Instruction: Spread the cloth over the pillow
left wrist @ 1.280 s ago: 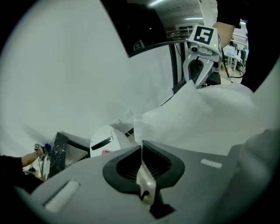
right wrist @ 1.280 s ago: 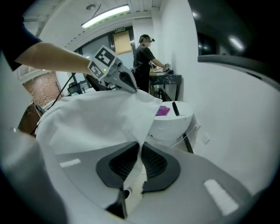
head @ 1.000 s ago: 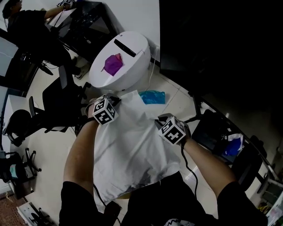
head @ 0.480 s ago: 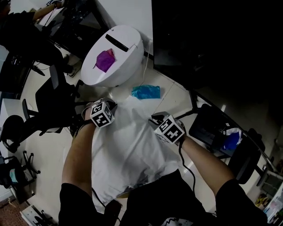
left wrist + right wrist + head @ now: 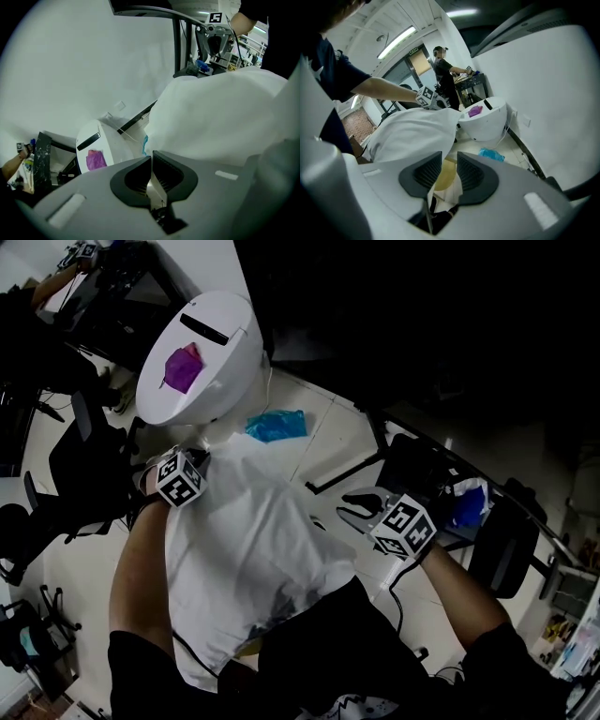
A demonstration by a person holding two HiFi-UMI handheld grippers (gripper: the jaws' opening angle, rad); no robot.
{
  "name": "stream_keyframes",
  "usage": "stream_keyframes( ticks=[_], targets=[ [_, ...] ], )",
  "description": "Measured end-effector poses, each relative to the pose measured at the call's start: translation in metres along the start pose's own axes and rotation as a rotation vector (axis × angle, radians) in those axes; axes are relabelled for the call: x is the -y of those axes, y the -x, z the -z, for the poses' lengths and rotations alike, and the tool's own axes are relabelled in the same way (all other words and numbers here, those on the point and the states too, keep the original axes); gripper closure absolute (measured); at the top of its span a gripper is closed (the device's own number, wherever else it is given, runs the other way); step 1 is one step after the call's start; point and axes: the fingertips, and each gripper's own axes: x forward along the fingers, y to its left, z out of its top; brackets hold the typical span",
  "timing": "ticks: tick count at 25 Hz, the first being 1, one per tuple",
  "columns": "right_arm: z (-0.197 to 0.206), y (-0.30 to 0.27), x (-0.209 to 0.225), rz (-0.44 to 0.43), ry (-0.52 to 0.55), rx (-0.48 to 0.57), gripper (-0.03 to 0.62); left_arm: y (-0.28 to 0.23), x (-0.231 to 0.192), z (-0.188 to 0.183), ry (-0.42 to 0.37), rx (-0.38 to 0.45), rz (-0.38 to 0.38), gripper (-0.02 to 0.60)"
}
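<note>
Between the pressed-together jaws of the left gripper (image 5: 151,161), a thin pale edge of the cloth (image 5: 211,117) is pinched. The rest of the white sheet is seen billowing up just beyond those jaws and to their right. At the right gripper (image 5: 449,161) the jaws are being opened and nothing is pressed between the pads. The cloth's near corner lies just beyond the tip of the left jaw, apart from it. A pale yellow patch shows through the gap and may be the pillow, though that cannot be told. A second ago that gripper was held against the cloth's right corner; in the head view it has since been carried well off to the side, so that corner is judged to have been released. The cloth is draped over a rounded bulk on the person's lap, under which the pillow is presumably hidden. With one corner let go and the other held, the right side is judged nearly spread, while the edge in the left jaws is not yet laid down.
</note>
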Motion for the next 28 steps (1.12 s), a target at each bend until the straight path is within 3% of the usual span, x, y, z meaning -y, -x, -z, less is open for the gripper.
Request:
stream_keyframes(
  ticks=[6, 13, 17, 20, 24, 28],
  targets=[
    [0.064, 0.028, -0.039, -0.050, 0.166, -0.089, 0.404, 0.002, -0.002, -0.002, 0.002, -0.024, -0.010, 0.578],
    [0.099, 0.034, -0.084, -0.155, 0.365, -0.151, 0.387, 0.002, -0.001, -0.003, 0.005, -0.049, -0.021, 0.578],
    [0.107, 0.023, -0.098, -0.161, 0.463, -0.196, 0.387, 0.003, 0.000, -0.004, 0.009, -0.060, -0.022, 0.578],
    [0.113, 0.014, -0.103, -0.159, 0.472, -0.217, 0.421, 0.001, 0.001, -0.006, 0.009, -0.065, -0.026, 0.578],
    [0.117, 0.017, -0.108, -0.149, 0.471, -0.212, 0.564, 0.003, 0.001, -0.008, 0.012, -0.063, -0.032, 0.578],
    [0.112, 0.033, -0.116, -0.159, 0.462, -0.193, 0.583, 0.011, -0.009, -0.010, 0.041, -0.046, -0.063, 0.578]
  ],
)
